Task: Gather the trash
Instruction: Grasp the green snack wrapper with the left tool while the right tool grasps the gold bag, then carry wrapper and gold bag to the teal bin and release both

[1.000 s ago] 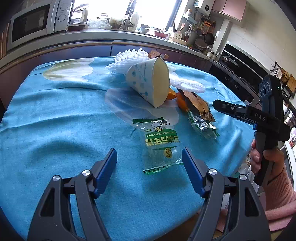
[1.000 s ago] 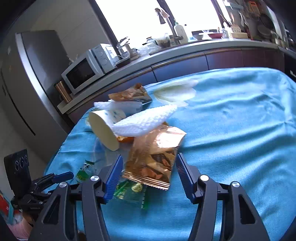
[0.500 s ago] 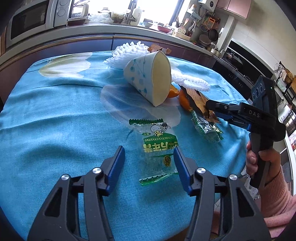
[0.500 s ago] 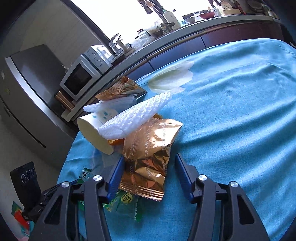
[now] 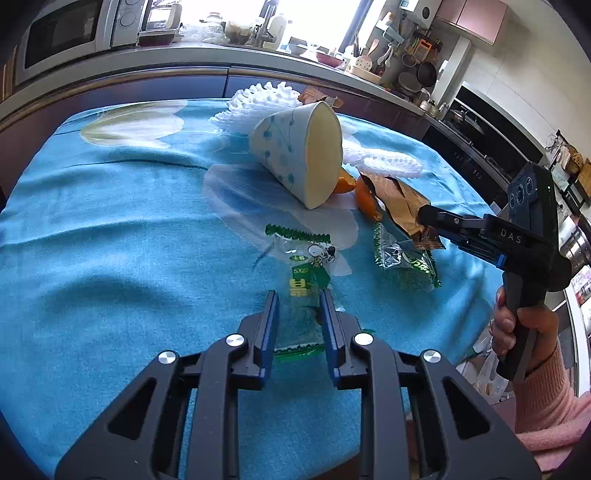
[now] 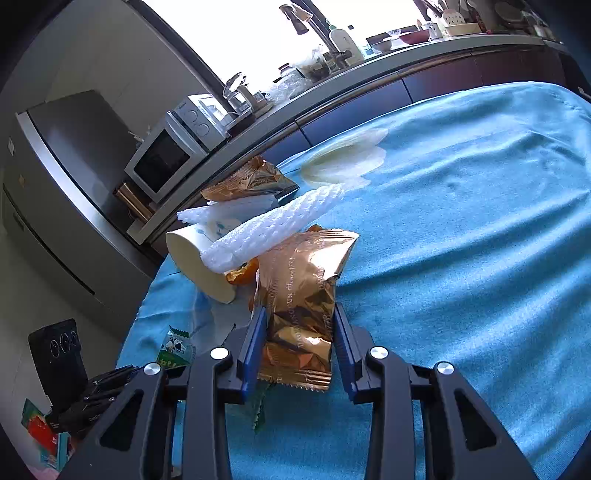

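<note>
A clear green-printed snack wrapper (image 5: 306, 258) lies on the blue tablecloth (image 5: 110, 240). My left gripper (image 5: 299, 295) is closing on it, and its blue pads squeeze the wrapper's near half. A gold foil wrapper (image 6: 303, 266) sits between the pads of my right gripper (image 6: 299, 308), whose jaws are closing too and touch both its sides. In the left wrist view the right gripper (image 5: 424, 214) comes in from the right onto that gold wrapper (image 5: 399, 203). A tipped paper cup (image 5: 295, 155), white foam netting (image 6: 273, 225) and orange peel (image 5: 364, 195) lie behind.
A second green wrapper (image 5: 402, 254) lies under the gold one. Another gold wrapper (image 6: 251, 181) rests at the table's far edge. A hand in a pink sleeve (image 5: 524, 325) holds the right gripper. A counter with a microwave (image 5: 62, 29) and a fridge (image 6: 74, 166) stand beyond.
Both grippers' jaws have closed in from wide open. The left pads now pinch the green wrapper, which has narrowed. The right pads have come against the gold wrapper.
</note>
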`<action>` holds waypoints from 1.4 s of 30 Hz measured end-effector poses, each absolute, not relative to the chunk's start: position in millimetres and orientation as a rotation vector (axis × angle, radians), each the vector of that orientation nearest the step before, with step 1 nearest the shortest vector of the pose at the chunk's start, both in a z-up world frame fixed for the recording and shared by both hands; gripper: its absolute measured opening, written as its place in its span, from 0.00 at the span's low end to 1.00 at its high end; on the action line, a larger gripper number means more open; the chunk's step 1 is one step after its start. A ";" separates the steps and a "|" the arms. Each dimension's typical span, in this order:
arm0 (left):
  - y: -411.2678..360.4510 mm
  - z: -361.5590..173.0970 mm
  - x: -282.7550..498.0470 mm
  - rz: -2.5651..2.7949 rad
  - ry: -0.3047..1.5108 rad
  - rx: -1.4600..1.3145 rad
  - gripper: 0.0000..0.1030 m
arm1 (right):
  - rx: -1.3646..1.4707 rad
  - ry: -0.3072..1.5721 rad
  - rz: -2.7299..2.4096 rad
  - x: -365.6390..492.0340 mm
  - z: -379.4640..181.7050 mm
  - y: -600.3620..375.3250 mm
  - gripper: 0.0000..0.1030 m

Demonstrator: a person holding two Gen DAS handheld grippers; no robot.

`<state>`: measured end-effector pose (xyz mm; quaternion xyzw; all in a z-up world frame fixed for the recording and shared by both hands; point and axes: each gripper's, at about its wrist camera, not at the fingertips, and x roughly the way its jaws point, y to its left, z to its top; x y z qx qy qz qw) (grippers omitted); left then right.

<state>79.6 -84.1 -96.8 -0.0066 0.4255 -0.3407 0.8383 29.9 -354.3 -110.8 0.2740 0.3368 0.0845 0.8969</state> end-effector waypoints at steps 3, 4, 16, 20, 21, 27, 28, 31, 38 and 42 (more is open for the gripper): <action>-81.8 -95.0 77.2 -0.722 0.894 -0.016 0.18 | 0.566 0.689 0.173 26.5 -107.1 -354.1 0.31; -81.1 -94.2 76.5 -0.719 0.890 -0.014 0.17 | 0.558 0.686 0.165 25.1 -105.6 -353.8 0.31; -59.5 -82.8 74.1 -0.705 0.857 -0.054 0.15 | 0.632 0.682 0.265 6.5 -96.2 -356.2 0.30; -50.0 -79.3 74.3 -0.690 0.844 -0.068 0.15 | 0.563 0.693 0.292 4.4 -87.9 -338.1 0.30; -47.7 -78.9 74.8 -0.687 0.841 -0.071 0.15 | 0.551 0.696 0.308 4.2 -86.8 -332.9 0.30; -29.9 -72.0 72.2 -0.660 0.814 -0.097 0.15 | 0.509 0.722 0.415 5.1 -83.6 -305.0 0.30; -26.2 -70.8 71.7 -0.653 0.809 -0.101 0.15 | 0.501 0.728 0.434 5.5 -83.4 -299.4 0.30; -12.4 -67.9 71.3 -0.629 0.798 -0.117 0.15 | 0.460 0.748 0.491 6.0 -83.4 -277.7 0.30; 21.3 -59.9 66.8 -0.557 0.775 -0.155 0.15 | 0.391 0.776 0.606 15.1 -80.5 -229.8 0.30; 42.7 -55.4 63.0 -0.516 0.758 -0.178 0.15 | 0.377 0.798 0.666 22.0 -83.5 -207.1 0.30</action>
